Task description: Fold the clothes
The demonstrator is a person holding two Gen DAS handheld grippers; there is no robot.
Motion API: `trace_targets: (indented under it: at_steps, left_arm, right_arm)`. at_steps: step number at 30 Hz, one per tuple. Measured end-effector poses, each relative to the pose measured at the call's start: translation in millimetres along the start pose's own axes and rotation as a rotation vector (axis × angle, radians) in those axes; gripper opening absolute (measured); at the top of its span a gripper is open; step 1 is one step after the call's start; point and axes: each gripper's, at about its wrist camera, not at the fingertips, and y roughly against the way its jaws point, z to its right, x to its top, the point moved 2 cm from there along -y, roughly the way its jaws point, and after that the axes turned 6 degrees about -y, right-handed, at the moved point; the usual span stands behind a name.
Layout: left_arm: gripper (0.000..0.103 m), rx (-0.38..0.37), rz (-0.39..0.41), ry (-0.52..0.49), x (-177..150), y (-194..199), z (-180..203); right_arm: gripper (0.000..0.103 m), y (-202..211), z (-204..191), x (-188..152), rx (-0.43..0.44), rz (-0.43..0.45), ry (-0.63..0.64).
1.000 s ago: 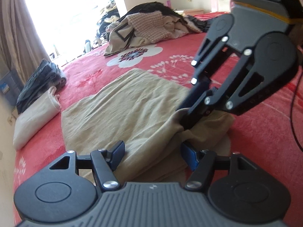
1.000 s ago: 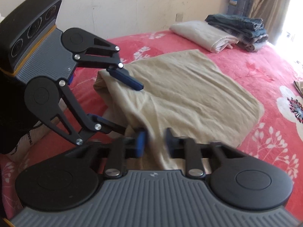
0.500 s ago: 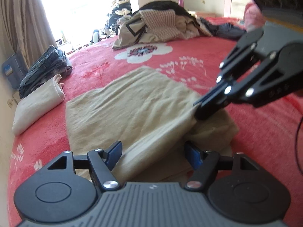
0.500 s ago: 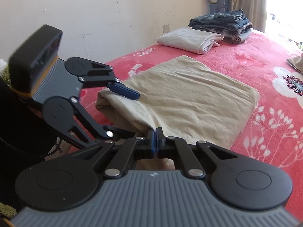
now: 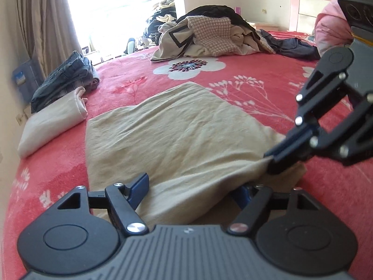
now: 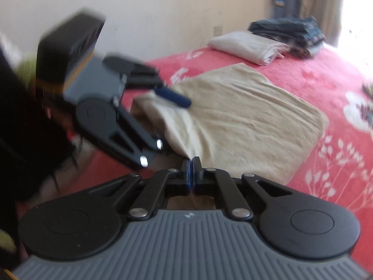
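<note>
Two grippers work the beige garment (image 5: pixel 177 140) spread on the red bedspread (image 5: pixel 244 74). Right gripper (image 6: pixel 191 163) is clenched, apparently pinching its near edge. Left gripper (image 5: pixel 193 189) is opening, cloth lying loose between its jaws.

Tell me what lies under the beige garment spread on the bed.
The beige garment rests on the red floral blanket, which shows all around it. Its near edge is lifted, exposing a folded layer of the same cloth. Anything beneath its middle is covered.
</note>
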Motion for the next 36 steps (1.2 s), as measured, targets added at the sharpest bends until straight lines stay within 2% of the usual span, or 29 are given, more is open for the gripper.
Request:
trace_targets:
  at_steps: [5, 8, 10, 12, 14, 17, 19, 21, 26, 30, 31, 34, 36]
  left_arm:
    - [0.077, 0.017, -0.015, -0.018, -8, 8, -7]
    - [0.077, 0.046, -0.035, -0.017, -20, 18, -20]
    - [0.077, 0.074, -0.067, 0.019, -28, 23, -35]
    - [0.077, 0.083, -0.111, 0.095, -37, 25, -56]
    - [0.077, 0.026, -0.141, 0.172, -45, 30, -72]
    - [0.074, -0.061, -0.175, 0.231, -52, 44, -85]
    - [0.074, -0.113, -0.155, 0.233, -53, 59, -92]
    - [0.074, -0.129, -0.127, 0.249, -54, 72, -101]
    - [0.072, -0.094, -0.137, 0.209, -52, 71, -99]
    - [0.071, -0.13, -0.149, 0.188, -51, 55, -79]
    - [0.07, -0.12, -0.147, 0.176, -51, 51, -74]
    - [0.065, -0.03, -0.169, 0.218, -56, 40, -75]
    - [0.065, -0.022, -0.174, 0.313, -62, 35, -86]
  right_arm:
    - [0.001, -14, -21, -8, -0.073, -0.038, 0.207]
    - [0.001, -15, -26, -11, -0.092, -0.042, 0.253]
    - [0.002, -15, -27, -13, -0.101, -0.041, 0.272]
    - [0.003, -17, -29, -16, -0.112, -0.037, 0.294]
    - [0.004, -19, -33, -20, -0.124, -0.03, 0.33]
    - [0.005, -19, -39, -24, -0.147, -0.024, 0.378]
    - [0.005, -19, -41, -25, -0.16, -0.022, 0.398]
    - [0.005, -20, -44, -26, -0.171, -0.021, 0.41]
    - [0.006, -20, -45, -26, -0.177, -0.019, 0.411]
    - [0.006, -20, -46, -26, -0.184, -0.019, 0.406]
    - [0.006, -20, -47, -26, -0.188, -0.02, 0.405]
    - [0.006, -19, -48, -27, -0.192, -0.022, 0.401]
    - [0.006, -19, -48, -28, -0.193, -0.024, 0.399]
